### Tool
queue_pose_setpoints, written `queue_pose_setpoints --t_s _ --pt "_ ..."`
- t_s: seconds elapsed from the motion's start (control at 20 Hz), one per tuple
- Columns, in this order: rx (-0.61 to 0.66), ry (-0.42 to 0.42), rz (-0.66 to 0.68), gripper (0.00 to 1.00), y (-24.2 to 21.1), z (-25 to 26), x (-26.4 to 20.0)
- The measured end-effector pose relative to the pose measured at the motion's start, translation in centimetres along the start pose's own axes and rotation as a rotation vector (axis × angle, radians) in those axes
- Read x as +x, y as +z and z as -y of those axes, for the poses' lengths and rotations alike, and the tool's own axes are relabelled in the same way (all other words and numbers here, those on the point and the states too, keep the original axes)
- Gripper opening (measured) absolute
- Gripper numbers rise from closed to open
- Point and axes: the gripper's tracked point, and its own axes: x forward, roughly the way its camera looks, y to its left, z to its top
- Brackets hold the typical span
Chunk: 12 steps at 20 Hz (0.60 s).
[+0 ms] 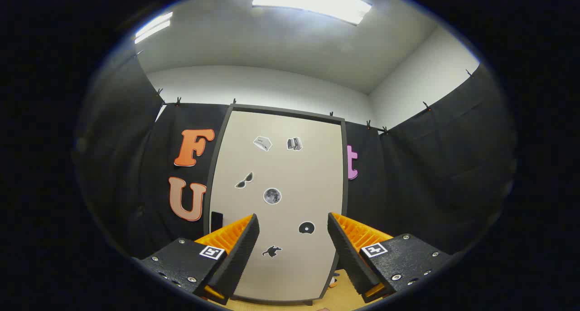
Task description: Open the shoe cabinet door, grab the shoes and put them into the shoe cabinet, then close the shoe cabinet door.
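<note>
1. Black cloth walls behind, white ceiling with lit panels above.
2. Shoe cabinet door point(278, 202) – beige, dark frame, shut, upright, straight ahead beyond the tongs.
3. Tongs point(293, 229) – fingers apart, nothing between them, clear of the door.
4. Small stickers point(272, 196) scattered on the door.

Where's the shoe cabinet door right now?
In the gripper view the tall beige shoe cabinet door, dark-framed and stickered, stands shut straight ahead beyond the open gripper, against the black cloth wall.
</note>
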Motion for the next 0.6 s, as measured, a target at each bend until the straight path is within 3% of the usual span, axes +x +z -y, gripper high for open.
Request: queue_pose_setpoints --t_s 0.6 --pt "0.043 -0.012 0.028 0.94 0.2 2.0 1.1"
